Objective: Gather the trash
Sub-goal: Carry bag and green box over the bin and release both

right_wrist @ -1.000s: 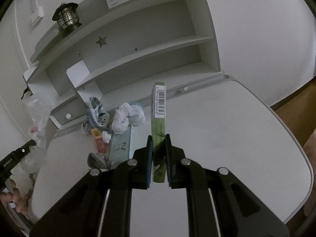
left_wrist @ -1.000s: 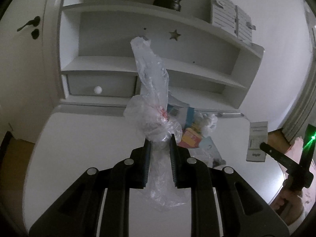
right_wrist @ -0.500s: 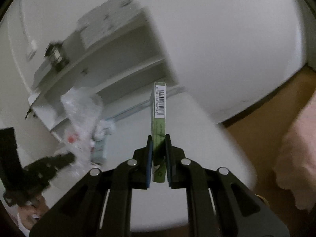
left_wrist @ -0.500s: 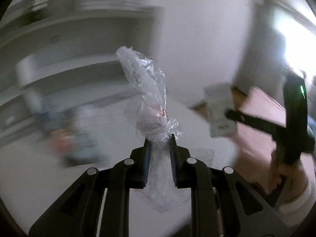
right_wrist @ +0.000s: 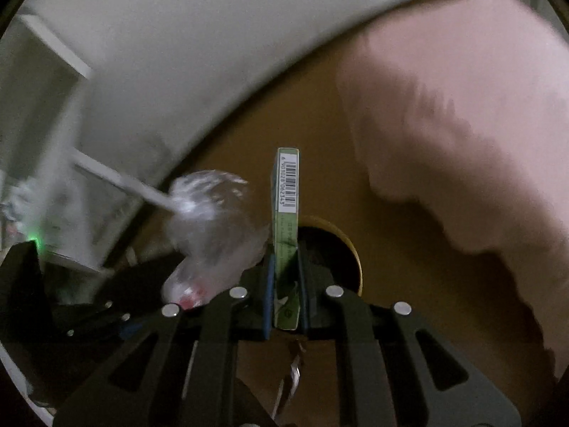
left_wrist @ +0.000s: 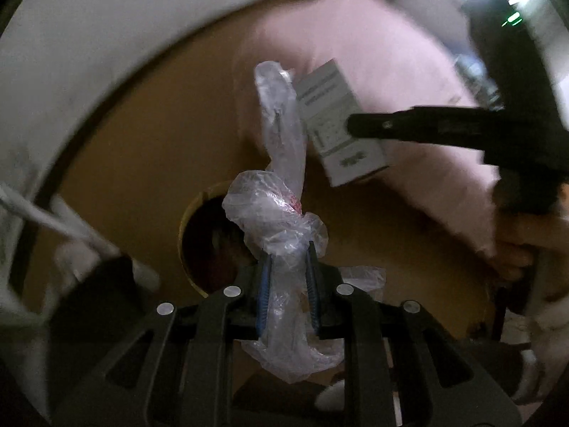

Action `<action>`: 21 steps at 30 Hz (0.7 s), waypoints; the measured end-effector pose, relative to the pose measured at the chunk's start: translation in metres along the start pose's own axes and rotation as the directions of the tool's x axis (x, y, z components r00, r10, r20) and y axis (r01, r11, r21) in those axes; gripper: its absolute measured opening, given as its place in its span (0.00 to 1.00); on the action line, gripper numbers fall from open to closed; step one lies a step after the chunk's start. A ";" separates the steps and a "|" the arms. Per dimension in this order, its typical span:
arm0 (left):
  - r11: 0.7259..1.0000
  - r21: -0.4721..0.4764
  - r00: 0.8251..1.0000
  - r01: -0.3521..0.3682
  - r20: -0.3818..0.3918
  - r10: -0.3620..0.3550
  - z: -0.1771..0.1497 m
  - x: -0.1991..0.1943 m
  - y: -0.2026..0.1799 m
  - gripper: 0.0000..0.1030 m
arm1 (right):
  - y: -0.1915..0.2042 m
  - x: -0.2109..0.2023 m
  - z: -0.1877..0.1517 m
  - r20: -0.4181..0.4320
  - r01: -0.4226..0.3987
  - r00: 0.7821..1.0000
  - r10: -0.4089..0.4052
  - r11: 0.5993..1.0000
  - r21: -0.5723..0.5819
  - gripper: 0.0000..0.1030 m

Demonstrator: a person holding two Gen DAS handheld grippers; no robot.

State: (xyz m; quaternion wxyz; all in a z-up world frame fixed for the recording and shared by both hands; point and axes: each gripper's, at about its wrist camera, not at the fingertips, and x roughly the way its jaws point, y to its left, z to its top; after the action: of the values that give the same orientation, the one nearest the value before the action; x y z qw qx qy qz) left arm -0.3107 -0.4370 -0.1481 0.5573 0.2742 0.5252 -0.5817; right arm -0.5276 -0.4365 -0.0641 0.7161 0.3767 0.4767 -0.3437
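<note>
The crumpled plastic bag (left_wrist: pixel 281 220) is pinched tight in the left gripper (left_wrist: pixel 286 249), centre frame. The green carton (right_wrist: pixel 286 235) is clamped edge-up in the right gripper (right_wrist: pixel 286 267). Both are held pointing down over the yellow-rimmed bin (left_wrist: pixel 185 235), lower centre, evidently for dropping.

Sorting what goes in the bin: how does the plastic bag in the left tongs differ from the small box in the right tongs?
The plastic bag is clear, crumpled and knotted; the green box is opaque, flat and rigid. The bag bulges and flops past the left tongs, while the box stands straight, edge-on, in the right tongs. Both are clamped above a round yellow-rimmed bin.
</note>
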 end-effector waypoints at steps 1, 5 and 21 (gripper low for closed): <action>1.000 -0.020 0.999 -0.001 -0.044 0.000 -0.001 0.023 0.008 0.17 | -0.007 0.026 -0.003 -0.054 0.011 0.998 -0.011 1.000 0.006 0.12; 0.998 -0.066 0.979 -0.003 -0.203 -0.011 -0.006 0.111 0.039 0.17 | -0.030 0.108 -0.016 -0.223 0.034 0.974 -0.023 0.998 0.048 0.12; 0.988 -0.150 0.978 0.029 -0.199 -0.059 -0.011 0.145 0.075 0.28 | -0.044 0.150 -0.038 -0.298 0.057 0.954 -0.009 0.986 0.154 0.13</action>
State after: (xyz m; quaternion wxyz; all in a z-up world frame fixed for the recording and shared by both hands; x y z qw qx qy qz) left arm -0.2762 -0.4661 -0.3057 0.5066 0.2788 0.6263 -0.5228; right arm -0.5352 -0.4447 -0.2250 0.5978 0.4725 0.5556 -0.3327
